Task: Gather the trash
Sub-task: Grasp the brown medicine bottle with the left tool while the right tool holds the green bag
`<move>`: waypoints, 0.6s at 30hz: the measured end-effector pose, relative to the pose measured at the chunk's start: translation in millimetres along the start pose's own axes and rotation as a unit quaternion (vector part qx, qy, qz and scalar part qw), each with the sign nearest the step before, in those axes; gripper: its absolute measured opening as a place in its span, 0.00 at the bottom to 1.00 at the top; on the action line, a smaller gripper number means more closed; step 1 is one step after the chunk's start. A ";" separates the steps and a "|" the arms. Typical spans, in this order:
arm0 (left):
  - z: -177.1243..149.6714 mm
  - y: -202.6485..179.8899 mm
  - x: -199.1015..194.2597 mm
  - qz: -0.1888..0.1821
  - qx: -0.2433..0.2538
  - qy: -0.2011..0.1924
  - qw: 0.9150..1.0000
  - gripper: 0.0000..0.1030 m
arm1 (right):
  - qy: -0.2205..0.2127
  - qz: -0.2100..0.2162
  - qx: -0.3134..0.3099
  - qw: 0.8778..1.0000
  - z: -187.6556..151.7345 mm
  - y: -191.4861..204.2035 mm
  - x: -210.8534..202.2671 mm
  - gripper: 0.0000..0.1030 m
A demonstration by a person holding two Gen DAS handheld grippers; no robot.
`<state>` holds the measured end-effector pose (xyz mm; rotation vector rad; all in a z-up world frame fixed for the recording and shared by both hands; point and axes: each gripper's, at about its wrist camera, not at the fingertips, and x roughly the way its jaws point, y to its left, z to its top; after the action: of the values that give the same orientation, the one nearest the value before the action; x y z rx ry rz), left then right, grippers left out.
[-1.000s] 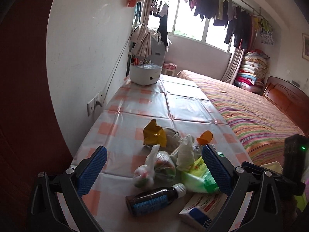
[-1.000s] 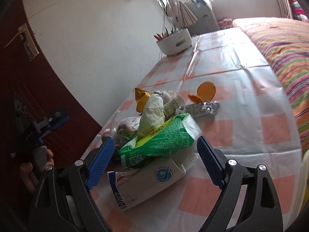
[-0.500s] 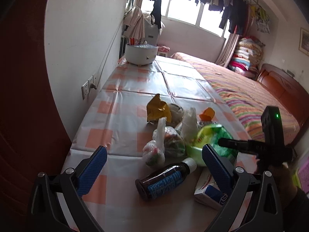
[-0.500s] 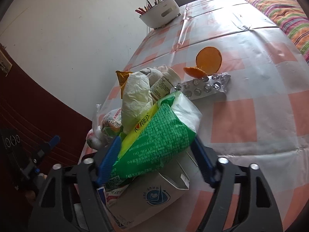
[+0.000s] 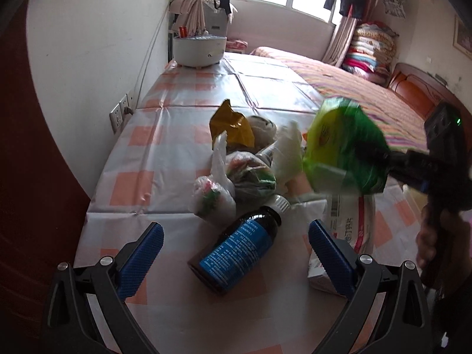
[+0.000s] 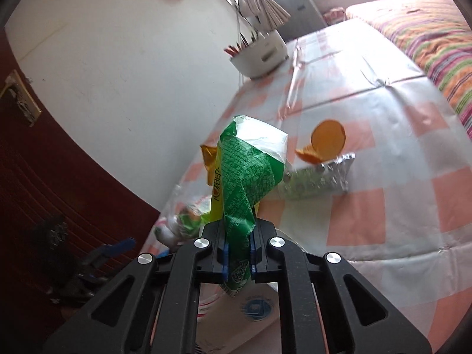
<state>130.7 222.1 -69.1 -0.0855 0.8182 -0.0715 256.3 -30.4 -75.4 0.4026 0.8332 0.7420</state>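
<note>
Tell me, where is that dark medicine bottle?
In the left wrist view, the dark bottle lies on its side between the open left gripper's fingers, beside the knotted plastic bags.

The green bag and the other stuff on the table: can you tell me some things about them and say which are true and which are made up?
1. The right gripper is shut on the green bag. True.
2. The dark bottle stands upright. False: it lies on its side on the table, white cap pointing away from the left wrist camera.
3. The left gripper holds the bottle. False: its jaws are wide open, one on each side of the bottle, not touching it.
4. A silver pill pack lies beside an orange lid. True.
5. The white pot sits at the far end of the table. True.
</note>
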 end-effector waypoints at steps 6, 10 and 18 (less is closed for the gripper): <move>-2.1 -15.1 11.8 -0.010 0.027 0.022 0.999 0.93 | -0.007 0.009 0.012 1.000 -4.8 -5.5 -13.1 0.08; -4.7 -24.9 17.8 -0.019 0.040 0.036 0.998 0.93 | -0.016 0.008 0.006 1.000 -4.7 -1.4 -15.3 0.08; -4.7 -36.6 25.5 -0.064 0.034 0.070 0.995 0.93 | -0.030 0.013 -0.004 0.999 -4.9 5.1 -25.7 0.08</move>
<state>143.5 183.1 -87.1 -0.0695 0.9501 -0.2283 238.8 -45.4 -62.1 0.4275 0.7691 0.7539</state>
